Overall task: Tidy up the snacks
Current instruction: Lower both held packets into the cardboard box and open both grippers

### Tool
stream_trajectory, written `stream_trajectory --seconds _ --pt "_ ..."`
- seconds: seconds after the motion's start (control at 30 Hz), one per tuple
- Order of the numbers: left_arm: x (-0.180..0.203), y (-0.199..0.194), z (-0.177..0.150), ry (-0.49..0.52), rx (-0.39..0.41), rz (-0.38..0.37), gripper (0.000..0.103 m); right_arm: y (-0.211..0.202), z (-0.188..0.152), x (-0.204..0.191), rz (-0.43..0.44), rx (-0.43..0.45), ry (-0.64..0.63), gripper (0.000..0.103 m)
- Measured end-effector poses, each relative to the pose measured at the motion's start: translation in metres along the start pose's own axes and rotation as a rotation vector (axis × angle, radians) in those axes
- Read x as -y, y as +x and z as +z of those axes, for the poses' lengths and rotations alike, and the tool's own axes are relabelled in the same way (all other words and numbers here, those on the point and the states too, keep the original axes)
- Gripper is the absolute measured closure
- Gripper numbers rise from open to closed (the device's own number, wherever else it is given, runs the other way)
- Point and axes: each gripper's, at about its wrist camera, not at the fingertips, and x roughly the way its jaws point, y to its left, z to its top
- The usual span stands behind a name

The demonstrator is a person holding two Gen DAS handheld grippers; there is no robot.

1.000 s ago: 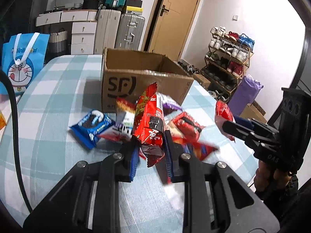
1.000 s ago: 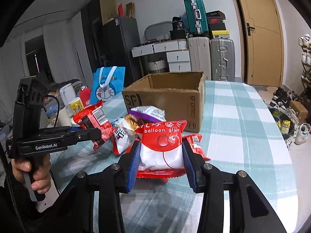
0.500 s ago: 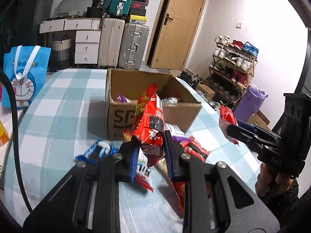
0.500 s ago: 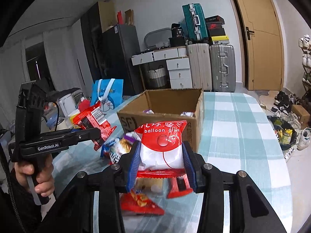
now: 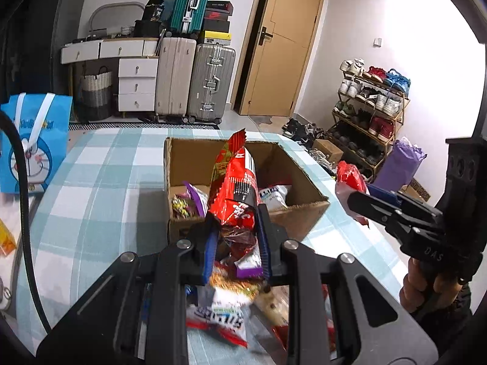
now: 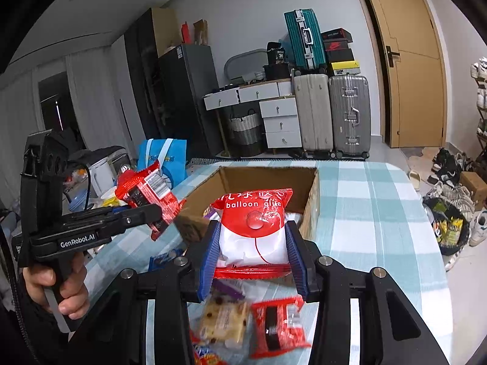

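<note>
My left gripper (image 5: 237, 243) is shut on a tall red snack packet (image 5: 236, 188) and holds it in the air just before the open cardboard box (image 5: 304, 222). It also shows in the right wrist view (image 6: 146, 194). My right gripper (image 6: 252, 261) is shut on a red-and-white "balloon glue" packet (image 6: 254, 228), raised in front of the same box (image 6: 313, 200). The box holds a purple packet (image 5: 194, 197) and a white one (image 5: 274, 194). Several loose snack packets (image 6: 252, 325) lie on the checked tablecloth below both grippers.
A blue Doraemon bag (image 5: 33, 140) stands at the table's left edge. The checked table (image 6: 374, 213) extends right of the box. Suitcases (image 5: 194, 82), drawers and a shoe rack (image 5: 371, 112) stand beyond the table. Kitchen items (image 6: 100, 173) sit on the far left.
Both grippers have risen and moved forward toward the box with their packets held. The loose snacks on the cloth now lie below the fingers, and the box interior has come into view.
</note>
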Motion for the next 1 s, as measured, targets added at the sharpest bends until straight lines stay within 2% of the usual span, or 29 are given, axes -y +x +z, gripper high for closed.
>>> stream_trajectory --seconds 0.5,1.0 --pt "-0.008 0.066 0.024 0.007 -0.023 0.039 0.082 0.045 0.026 0.017 0.002 -0.019 0.025 0.061" --pt "-0.022 0.121 0.028 0.004 -0.058 0.057 0.082 0.1 0.028 0.025 0.006 -0.067 0.037 0.061"
